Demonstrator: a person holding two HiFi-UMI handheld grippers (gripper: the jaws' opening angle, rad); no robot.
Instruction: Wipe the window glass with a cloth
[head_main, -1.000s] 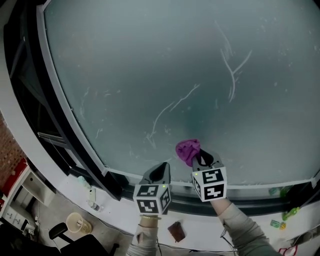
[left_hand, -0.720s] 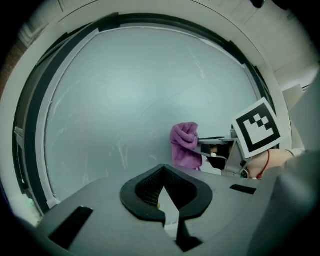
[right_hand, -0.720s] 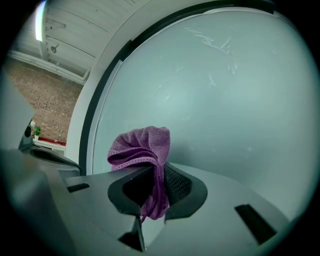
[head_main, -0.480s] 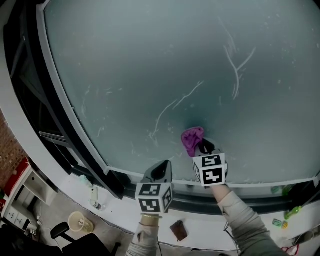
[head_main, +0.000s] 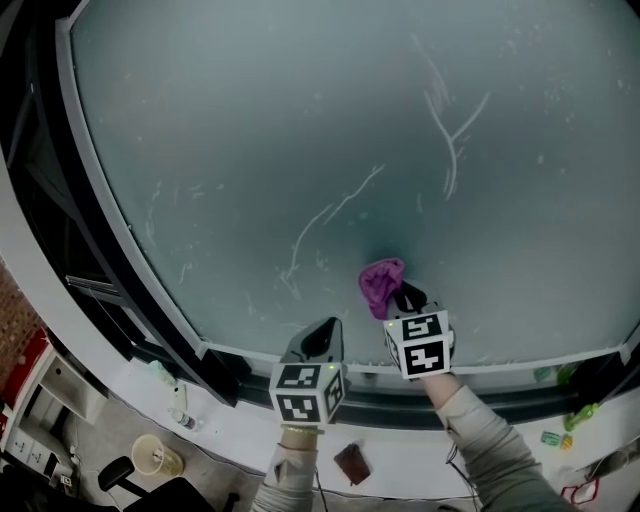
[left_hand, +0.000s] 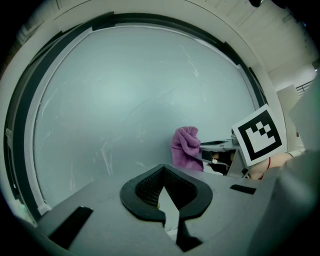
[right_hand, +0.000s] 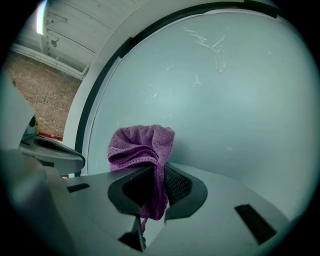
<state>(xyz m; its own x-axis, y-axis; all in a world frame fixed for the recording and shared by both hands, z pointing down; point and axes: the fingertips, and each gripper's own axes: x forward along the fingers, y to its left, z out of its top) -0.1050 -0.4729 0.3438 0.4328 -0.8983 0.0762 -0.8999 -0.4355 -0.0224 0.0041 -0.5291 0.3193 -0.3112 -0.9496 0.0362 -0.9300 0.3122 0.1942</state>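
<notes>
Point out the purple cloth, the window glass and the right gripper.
purple cloth (right_hand: 142, 142), right gripper view, bunched top fold.
window glass (head_main: 250, 120), head view, bare pane.
right gripper (right_hand: 156, 171), right gripper view, between its fingertips.

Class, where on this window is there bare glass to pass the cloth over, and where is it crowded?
Bare window glass spreads above the purple cloth and left to the dark frame. Crowded only at the bottom edge, by the left gripper and right gripper.
</notes>
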